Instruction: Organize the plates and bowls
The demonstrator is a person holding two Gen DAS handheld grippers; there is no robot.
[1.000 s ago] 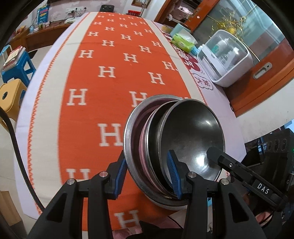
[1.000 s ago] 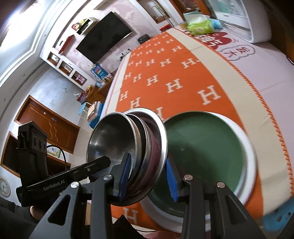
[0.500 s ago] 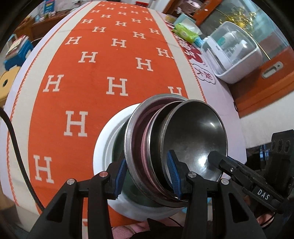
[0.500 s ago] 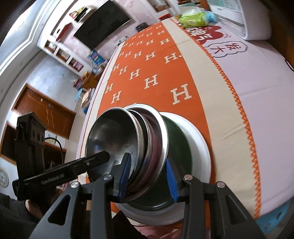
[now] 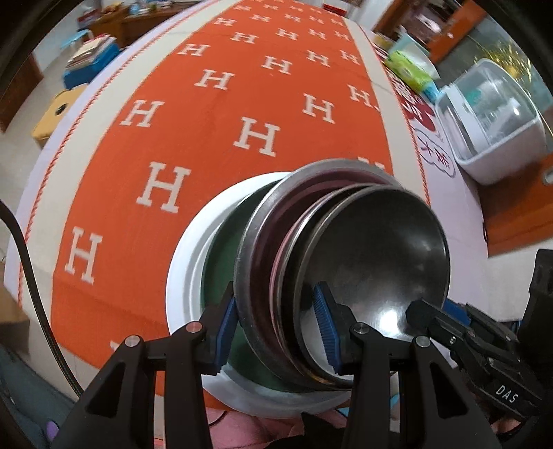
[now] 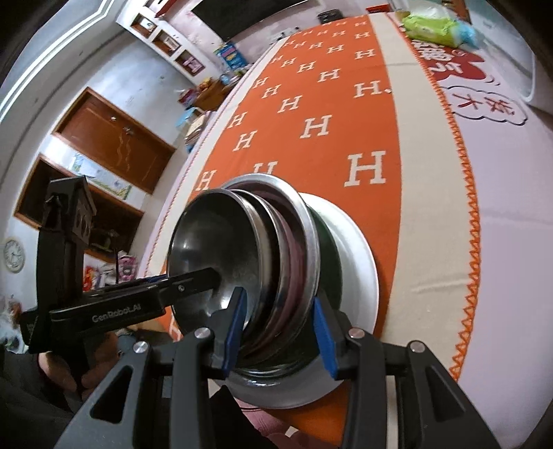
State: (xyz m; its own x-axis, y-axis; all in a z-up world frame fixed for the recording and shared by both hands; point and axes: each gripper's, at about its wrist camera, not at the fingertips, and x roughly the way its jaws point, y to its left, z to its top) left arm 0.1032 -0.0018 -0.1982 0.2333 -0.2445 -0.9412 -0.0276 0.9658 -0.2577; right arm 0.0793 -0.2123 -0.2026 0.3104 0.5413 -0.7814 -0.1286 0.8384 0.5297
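The left tool [image 5: 276, 328] clamps one rim of a nested stack of steel bowls [image 5: 345, 273] held on edge over a white plate [image 5: 183, 273] near the edge of the orange-clothed surface [image 5: 207, 138]. Opposite, the right tool [image 6: 276, 328] straddles the stack, its jaws easing apart. The smooth, round metal could slide loose and clatter onto the glossy, green-centred plate.

a home living room; wall television [image 6: 242, 13], wooden doors [image 6: 114, 138], cloth-covered table [image 5: 242, 114]
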